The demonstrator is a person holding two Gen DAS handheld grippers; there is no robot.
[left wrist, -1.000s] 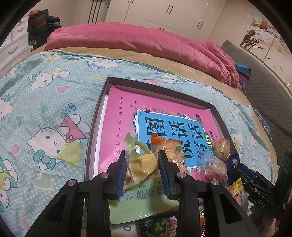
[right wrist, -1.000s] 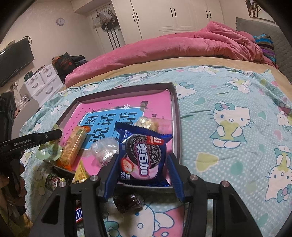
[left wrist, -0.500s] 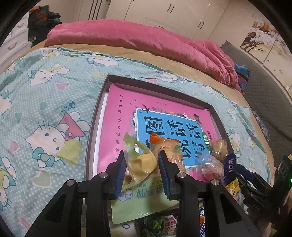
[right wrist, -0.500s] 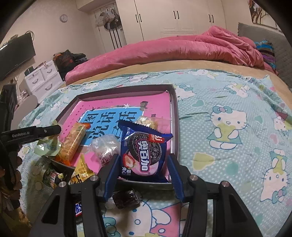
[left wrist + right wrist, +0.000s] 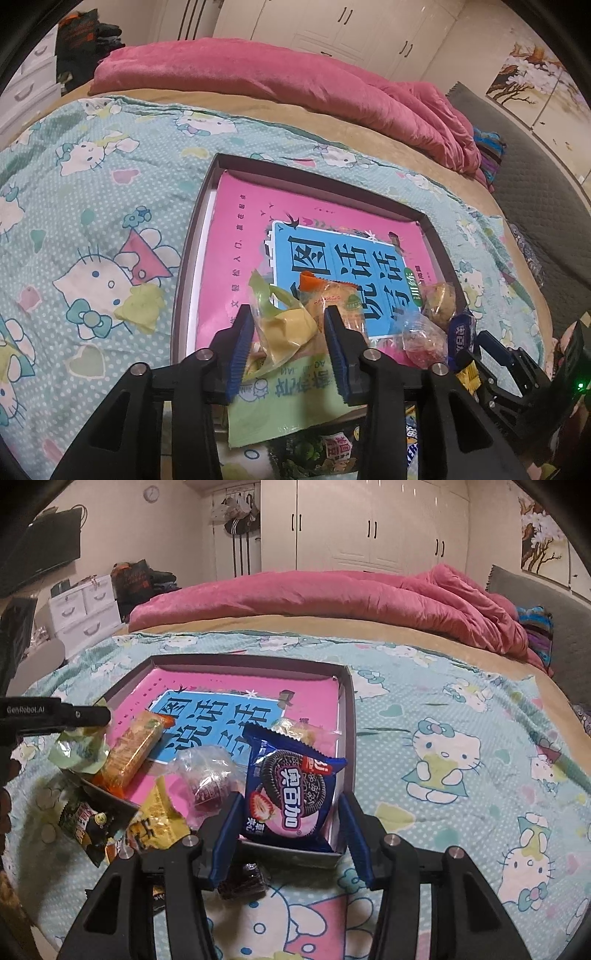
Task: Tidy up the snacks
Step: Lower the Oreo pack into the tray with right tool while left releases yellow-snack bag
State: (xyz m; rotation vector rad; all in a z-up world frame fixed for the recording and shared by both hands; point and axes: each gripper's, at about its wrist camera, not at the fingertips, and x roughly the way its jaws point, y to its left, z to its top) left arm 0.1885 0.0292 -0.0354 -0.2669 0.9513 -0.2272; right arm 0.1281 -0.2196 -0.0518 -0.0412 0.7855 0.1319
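- One big bed [image 5: 461, 738] with a teal cartoon-cat print sheet, and one rumpled pink velvet blanket [image 5: 332, 598] piled along the far side.
- One shallow dark-rimmed cardboard box tray [image 5: 347, 716] sits on the sheet, with one pink-and-blue book cover [image 5: 332, 258] lying flat inside it.
- Two hand-held grippers. The left hand-held gripper [image 5: 290, 345] has its blue pads set narrow around one clear bag of yellow snack [image 5: 284, 325], over the tray's near-left edge. Can't tell if the pads actually bite.
- The right hand-held gripper [image 5: 290, 834] is spread wide, with one blue Oreo strawberry cookie pack [image 5: 291, 794] between its fingers, lying in the tray's near-right corner. The pads look clear of it.
- In the tray I also count one orange wrapped cracker bar [image 5: 133, 749], one clear wrapped reddish candy [image 5: 210, 779] and one clear wrapped pale pastry [image 5: 295, 731].
- Outside it on the sheet: one dark green-black snack packet [image 5: 88, 823], one yellow crinkly packet [image 5: 159, 819], one small dark wrapped sweet [image 5: 242, 882].
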